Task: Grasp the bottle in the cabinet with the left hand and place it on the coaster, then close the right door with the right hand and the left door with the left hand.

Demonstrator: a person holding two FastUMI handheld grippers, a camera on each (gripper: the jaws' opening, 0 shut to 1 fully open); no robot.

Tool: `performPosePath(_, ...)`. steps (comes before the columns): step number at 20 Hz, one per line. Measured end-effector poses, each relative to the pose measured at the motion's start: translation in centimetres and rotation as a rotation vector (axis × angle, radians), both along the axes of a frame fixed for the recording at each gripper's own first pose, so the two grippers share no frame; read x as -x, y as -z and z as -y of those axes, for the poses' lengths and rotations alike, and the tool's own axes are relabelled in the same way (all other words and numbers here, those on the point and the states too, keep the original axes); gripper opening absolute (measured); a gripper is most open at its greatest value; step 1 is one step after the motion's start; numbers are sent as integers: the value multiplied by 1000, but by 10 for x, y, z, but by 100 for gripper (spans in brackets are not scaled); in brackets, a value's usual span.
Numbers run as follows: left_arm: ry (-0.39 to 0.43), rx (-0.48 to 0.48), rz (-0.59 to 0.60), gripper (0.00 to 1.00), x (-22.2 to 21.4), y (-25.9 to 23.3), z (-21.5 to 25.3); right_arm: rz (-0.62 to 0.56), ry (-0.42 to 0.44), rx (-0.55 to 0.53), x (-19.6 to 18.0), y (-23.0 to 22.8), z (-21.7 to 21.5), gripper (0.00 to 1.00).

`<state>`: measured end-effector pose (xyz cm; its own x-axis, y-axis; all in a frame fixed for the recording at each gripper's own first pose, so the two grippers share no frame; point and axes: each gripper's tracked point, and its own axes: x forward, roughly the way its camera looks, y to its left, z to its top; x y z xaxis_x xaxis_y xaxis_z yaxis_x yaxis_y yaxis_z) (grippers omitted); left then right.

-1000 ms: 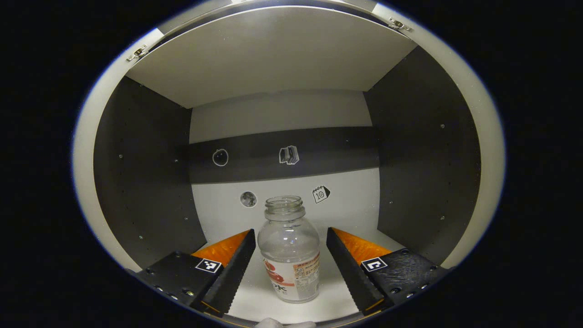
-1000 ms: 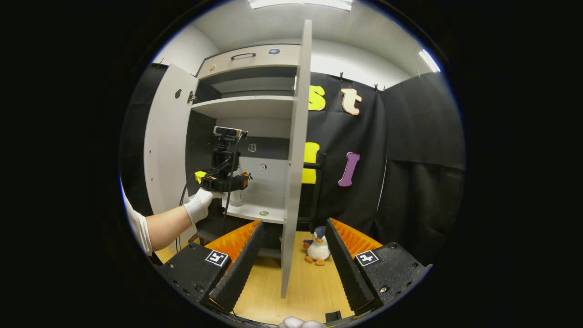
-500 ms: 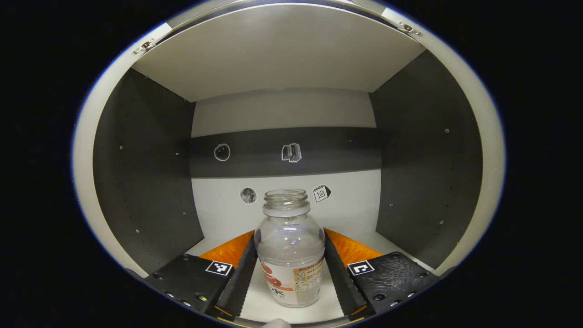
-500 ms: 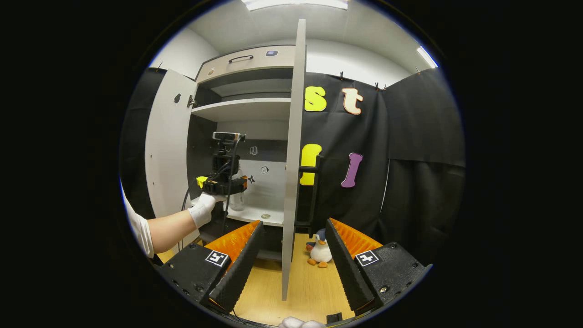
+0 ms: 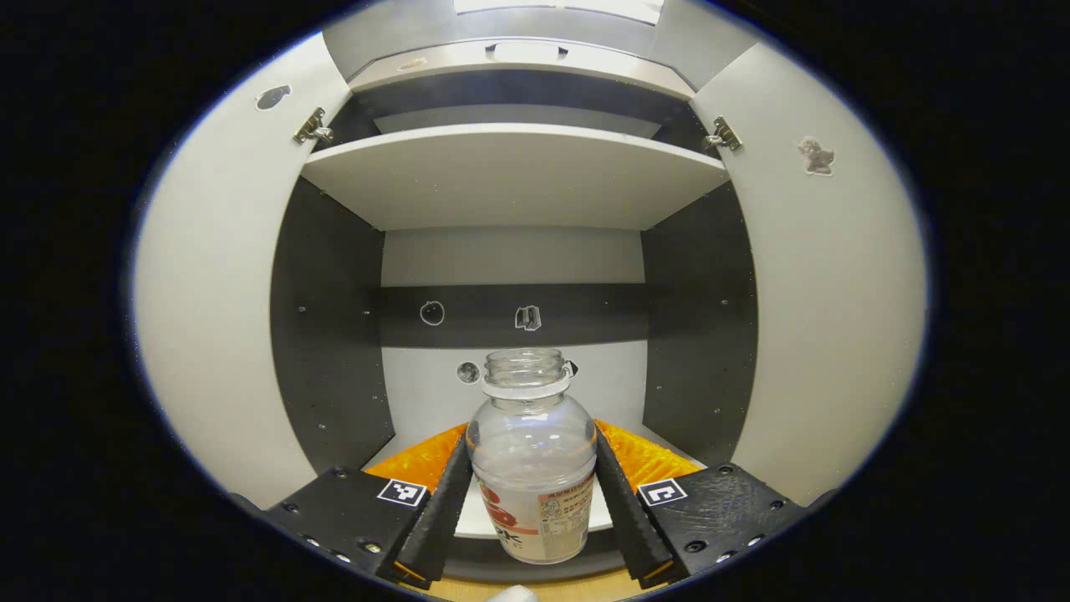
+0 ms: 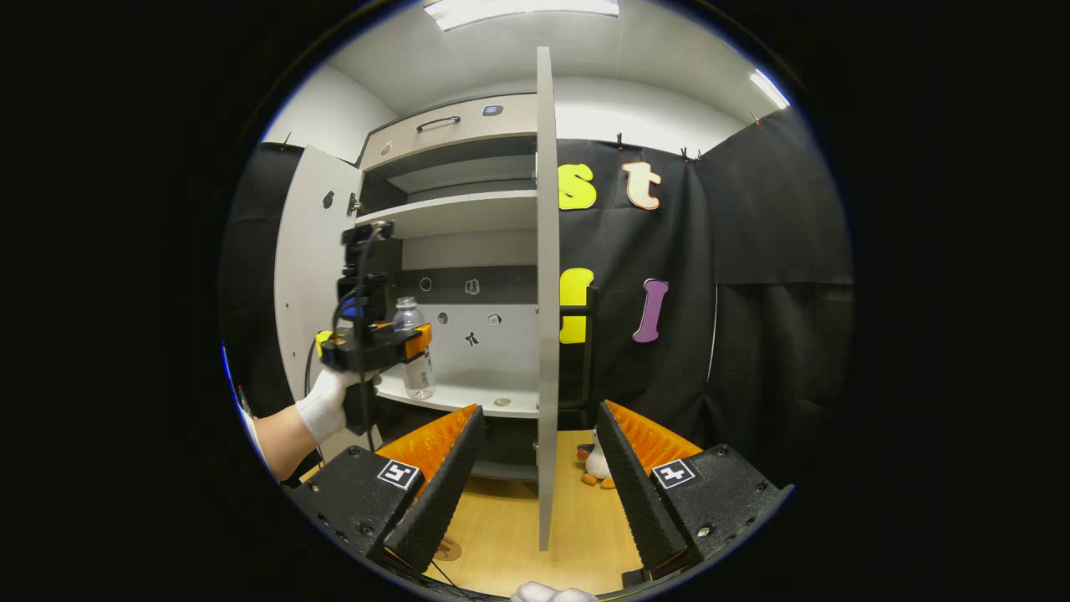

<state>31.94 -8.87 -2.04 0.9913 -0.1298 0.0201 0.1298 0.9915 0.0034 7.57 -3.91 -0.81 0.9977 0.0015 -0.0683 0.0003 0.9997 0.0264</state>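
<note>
A clear, capless bottle (image 5: pixel 532 468) with a red-and-white label is held upright between the two fingers of my left gripper (image 5: pixel 532 439), which is shut on it just in front of the cabinet's lower shelf (image 5: pixel 481 522). In the right gripper view the same bottle (image 6: pixel 415 355) hangs in the left gripper (image 6: pixel 376 344), held by a gloved hand (image 6: pixel 322 401) at the cabinet's opening. Both doors stand open: the left door (image 6: pixel 313 276) and the right door (image 6: pixel 544 293), seen edge-on. My right gripper (image 6: pixel 539 410) is open, with the right door's edge between its fingers but farther off. A round brown coaster (image 6: pixel 447 549) lies on the wooden surface below.
A small round disc (image 6: pixel 501 402) lies on the lower shelf. A penguin toy (image 6: pixel 595 464) stands on the wooden surface right of the right door. A black bar handle (image 6: pixel 585 343) sits on that door's outer face. An upper shelf (image 5: pixel 514 171) spans the cabinet above.
My left gripper closed its fingers onto the bottle, then drew back out of the cabinet with it, lifted off the shelf. The right gripper barely moved.
</note>
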Motion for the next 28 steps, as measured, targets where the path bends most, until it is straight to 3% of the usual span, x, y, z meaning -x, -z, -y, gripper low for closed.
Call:
performPosePath(2,-5,-7,6,80,30,6,-10,-4,4,-4,10,3,-4,84)
performPosePath(6,-4,-5,-4,76,84,28,-28,-18,25,5,30,12,-12,83)
performPosePath(13,49,5,-41,76,158,97,-26,-56,94,5,57,34,-14,84)
performPosePath(15,66,4,-57,80,171,122,-18,-85,106,15,61,42,-8,83)
performPosePath(20,104,-32,-51,76,189,180,7,-185,94,-5,56,65,-1,83)
performPosePath(22,146,-5,-55,77,195,206,21,-220,97,-10,52,72,4,83)
performPosePath(28,206,-6,-87,77,195,283,42,-301,56,-51,47,88,-3,83)
